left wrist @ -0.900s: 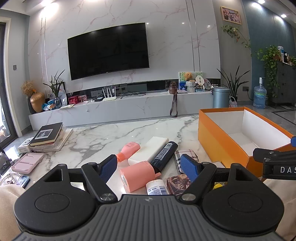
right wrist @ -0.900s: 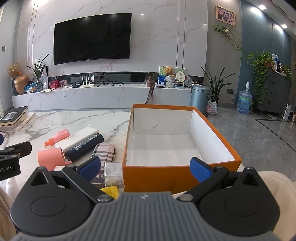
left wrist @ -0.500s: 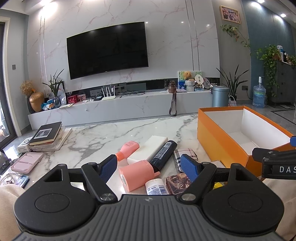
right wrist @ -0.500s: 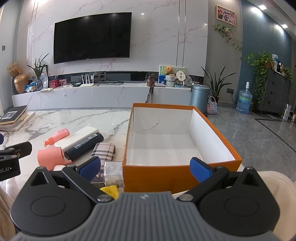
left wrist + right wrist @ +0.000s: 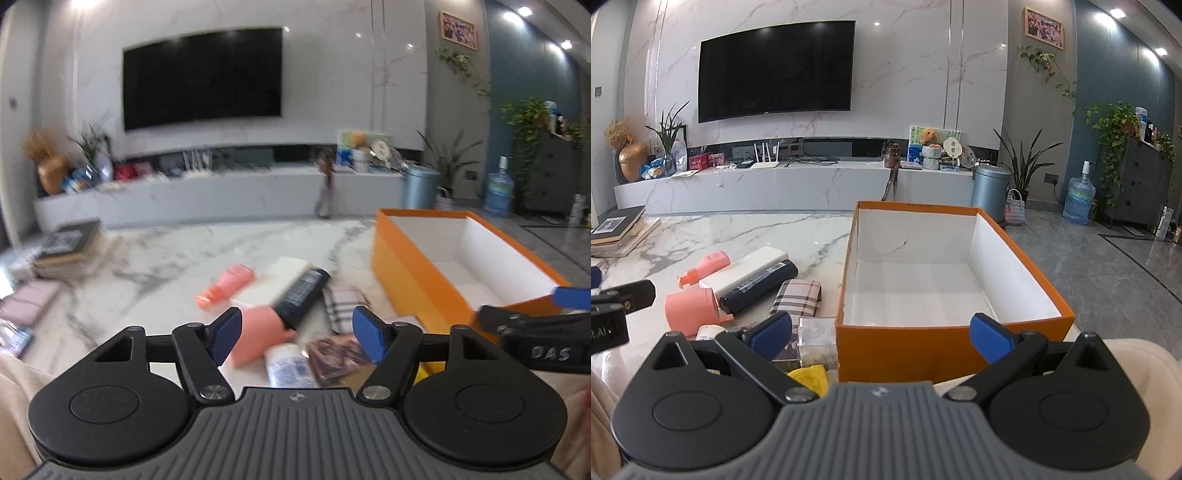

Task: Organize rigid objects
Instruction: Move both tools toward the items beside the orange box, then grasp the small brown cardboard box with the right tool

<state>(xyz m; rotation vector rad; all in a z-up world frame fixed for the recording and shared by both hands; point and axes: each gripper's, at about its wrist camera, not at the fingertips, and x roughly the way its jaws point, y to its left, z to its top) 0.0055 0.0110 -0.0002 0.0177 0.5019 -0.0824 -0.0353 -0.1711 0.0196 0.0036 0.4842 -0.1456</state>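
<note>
Orange box (image 5: 945, 343): sits open and empty on the marble table (image 5: 746, 236), right of the clutter; its long axis runs away from the cameras toward the TV wall.
White carton (image 5: 750, 267): lies flat in the pile, long axis slanting from near-left to far-right, touching the black bottle along one side.
Black bottle (image 5: 759, 286): lies on its side parallel to the carton, one end pointing far-right toward the box, the other touching the pink cup.
Pink cup (image 5: 690, 308): lies tipped over at the near-left of the pile, open mouth facing left.
Pink pump bottle (image 5: 705, 267): lies flat behind the carton, nozzle pointing near-left.
Plaid wallet (image 5: 798, 297): lies flat between the black bottle and the box.
Step in hand: judged as the very start; nothing is in the box and nothing is held.
Left gripper (image 5: 295, 334): jaws spread and empty, hovering above the pink cup and black bottle; its view is motion-blurred.
Right gripper (image 5: 881, 332): jaws fully spread and empty, hovering at the near wall of the box.
Next move: likely lowering the left gripper onto one item, jaws set across its short width, then carrying it right into the box.
</note>
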